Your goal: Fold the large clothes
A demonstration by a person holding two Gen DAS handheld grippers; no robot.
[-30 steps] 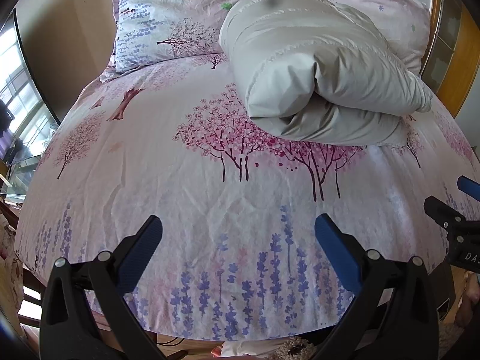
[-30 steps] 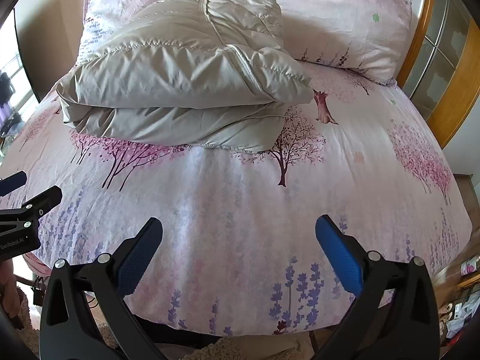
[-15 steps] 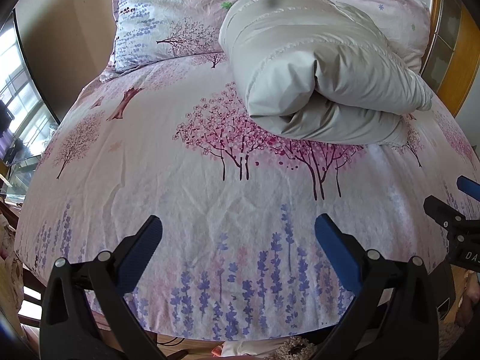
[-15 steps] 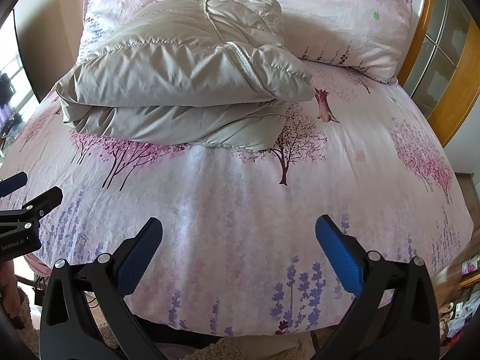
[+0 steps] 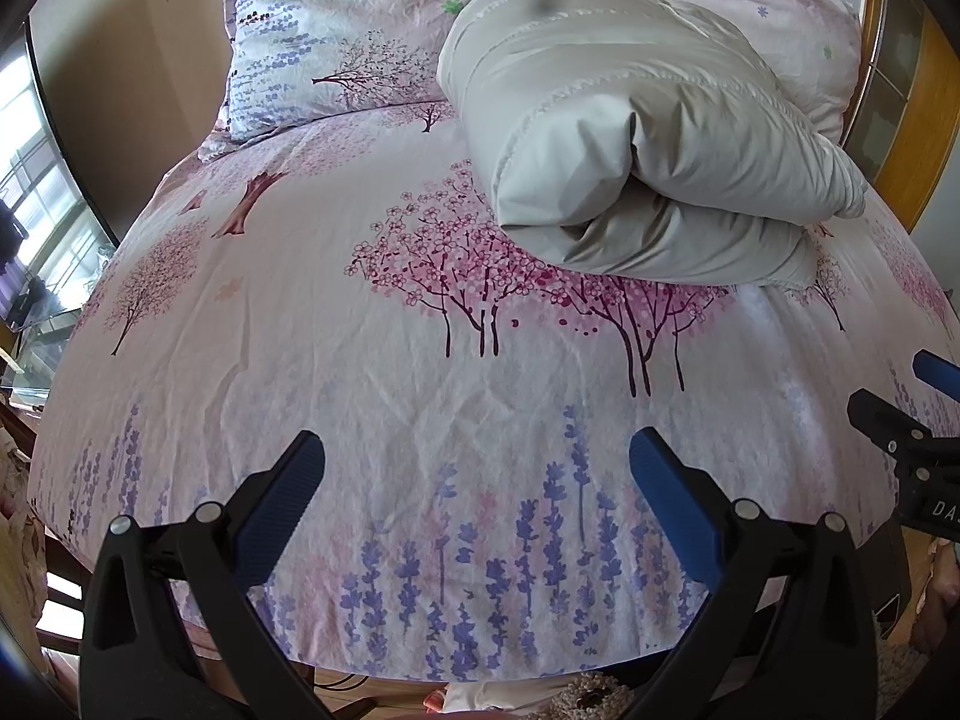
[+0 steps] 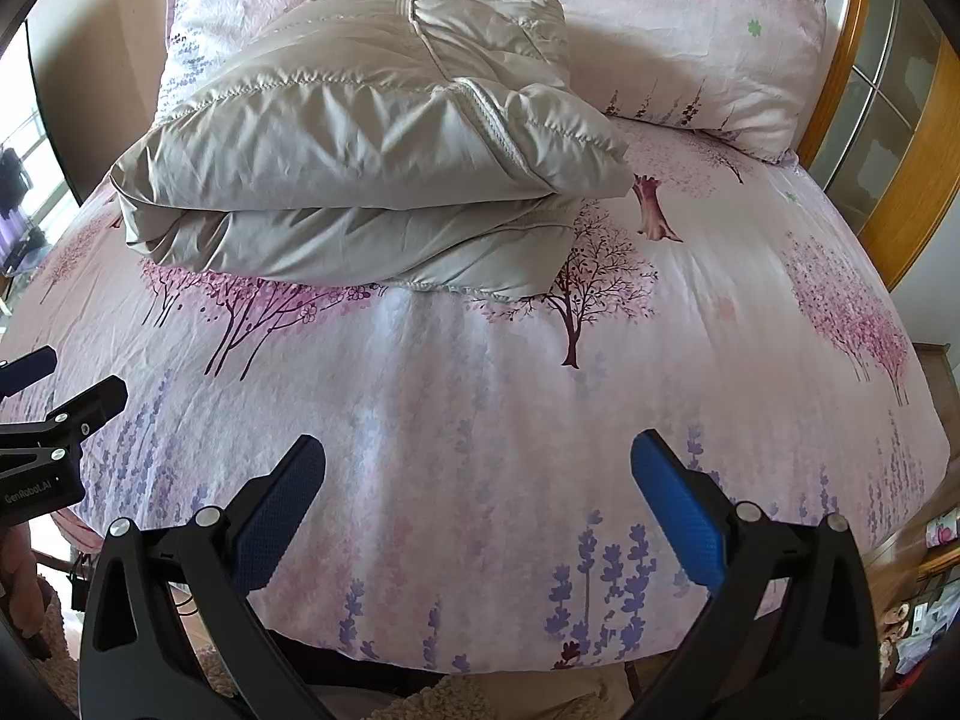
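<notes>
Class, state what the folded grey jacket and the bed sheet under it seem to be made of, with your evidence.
Folded grey jacket: probably nylon or polyester shell with soft filling; slight sheen, stitched puffy panels. Bed sheet: likely woven cotton; matte, finely creased, printed trees.

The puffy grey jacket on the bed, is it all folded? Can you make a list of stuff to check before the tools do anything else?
1. Puffy grey jacket folded into a stacked bundle: ok.
2. Jacket resting on the bed sheet, not hanging off the edge: ok.
3. Left tool open and holding nothing: ok.
4. Right tool open and holding nothing: ok.
5. Both tools apart from the jacket, near the foot of the bed: ok.
6. Sleeves tucked neatly inside the bundle: cannot tell, the inner layers are hidden.
</notes>
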